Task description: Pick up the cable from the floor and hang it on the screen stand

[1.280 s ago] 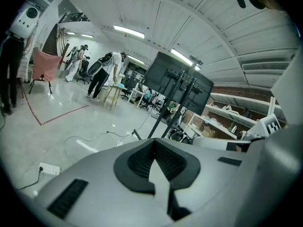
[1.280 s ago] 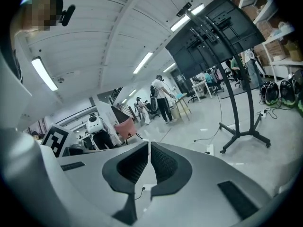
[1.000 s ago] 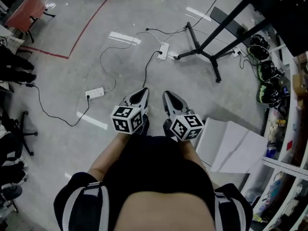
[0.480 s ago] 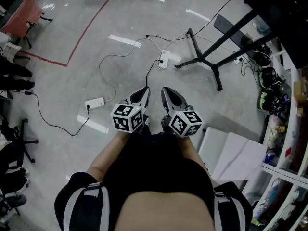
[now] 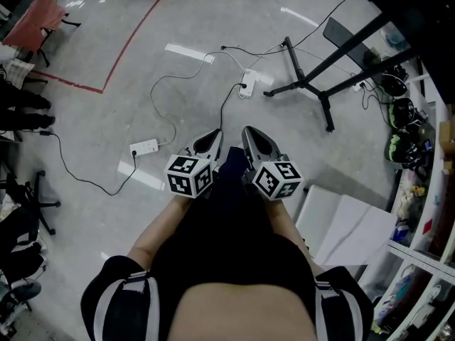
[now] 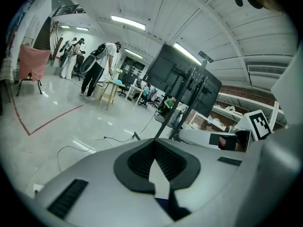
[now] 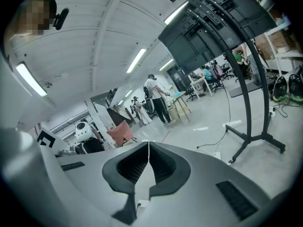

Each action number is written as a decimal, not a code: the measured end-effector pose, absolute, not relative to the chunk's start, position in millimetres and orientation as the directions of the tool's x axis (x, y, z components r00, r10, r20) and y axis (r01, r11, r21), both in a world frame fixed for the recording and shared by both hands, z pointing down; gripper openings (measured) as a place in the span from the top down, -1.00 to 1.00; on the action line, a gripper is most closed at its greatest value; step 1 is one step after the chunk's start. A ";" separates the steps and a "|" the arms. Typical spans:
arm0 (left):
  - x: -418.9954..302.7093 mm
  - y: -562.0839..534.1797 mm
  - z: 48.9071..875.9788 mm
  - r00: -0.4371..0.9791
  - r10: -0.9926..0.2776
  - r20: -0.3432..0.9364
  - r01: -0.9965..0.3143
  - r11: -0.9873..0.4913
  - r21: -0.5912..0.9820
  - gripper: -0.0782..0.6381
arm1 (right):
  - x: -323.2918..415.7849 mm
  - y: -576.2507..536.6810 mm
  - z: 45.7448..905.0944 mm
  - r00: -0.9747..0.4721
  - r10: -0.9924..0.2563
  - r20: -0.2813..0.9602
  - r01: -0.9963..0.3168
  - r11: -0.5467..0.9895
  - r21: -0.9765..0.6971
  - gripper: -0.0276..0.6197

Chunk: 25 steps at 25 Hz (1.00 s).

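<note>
Cables lie on the grey floor ahead of me: a black cable [image 5: 222,106] runs from a white power strip [image 5: 246,84] toward my feet, and a thin cable [image 5: 162,89] loops to a second power strip [image 5: 144,147]. The black screen stand [image 5: 307,84] rises at the upper right, and its screen [image 6: 185,74] shows in both gripper views. My left gripper [image 5: 212,136] and right gripper [image 5: 248,133] hover side by side at waist height, well above the floor. Both are shut and hold nothing. The left gripper [image 6: 155,143] and right gripper [image 7: 148,143] have their tips together.
A red chair [image 5: 39,16] and red floor tape [image 5: 128,41] lie at the upper left. An office chair base [image 5: 32,197] stands at the left. White panels [image 5: 341,219] lean beside shelving with helmets [image 5: 398,148] on the right. People [image 6: 97,72] stand far off.
The view has shifted slightly over the floor, so the power strips and the stand base sit a little lower in the head view. Both grippers stay shut, side by side.
</note>
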State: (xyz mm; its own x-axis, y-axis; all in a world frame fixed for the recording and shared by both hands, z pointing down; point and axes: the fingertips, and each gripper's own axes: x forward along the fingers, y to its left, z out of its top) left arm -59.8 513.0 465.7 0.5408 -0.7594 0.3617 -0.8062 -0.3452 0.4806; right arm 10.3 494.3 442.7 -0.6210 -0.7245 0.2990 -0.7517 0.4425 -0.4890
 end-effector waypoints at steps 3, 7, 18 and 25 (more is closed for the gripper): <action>-62.9 505.4 467.1 0.530 -0.765 0.366 -0.814 -0.337 0.473 0.76 | 9.5 485.6 445.1 -0.625 -0.722 0.297 -0.748 0.443 -0.495 0.84; -58.9 490.9 468.4 0.512 -0.772 0.377 -0.824 -0.318 0.469 0.76 | 13.3 472.0 449.1 -0.642 -0.704 0.303 -0.735 0.452 -0.506 0.84; -52.2 403.7 471.7 0.497 -0.778 0.383 -0.829 -0.297 0.473 0.76 | 20.0 384.2 455.3 -0.658 -0.681 0.321 -0.726 0.463 -0.508 0.84; -45.1 326.9 464.1 0.480 -0.786 0.390 -0.837 -0.277 0.472 0.76 | 27.0 300.9 449.3 -0.668 -0.670 0.323 -0.721 0.476 -0.504 0.84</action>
State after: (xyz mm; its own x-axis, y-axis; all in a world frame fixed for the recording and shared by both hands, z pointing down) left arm -45.1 326.9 464.1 0.4802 -0.7856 0.3902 -0.8370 -0.2775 0.4716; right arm 27.0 300.9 449.3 -0.6681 -0.6702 0.3231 -0.7210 0.4759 -0.5037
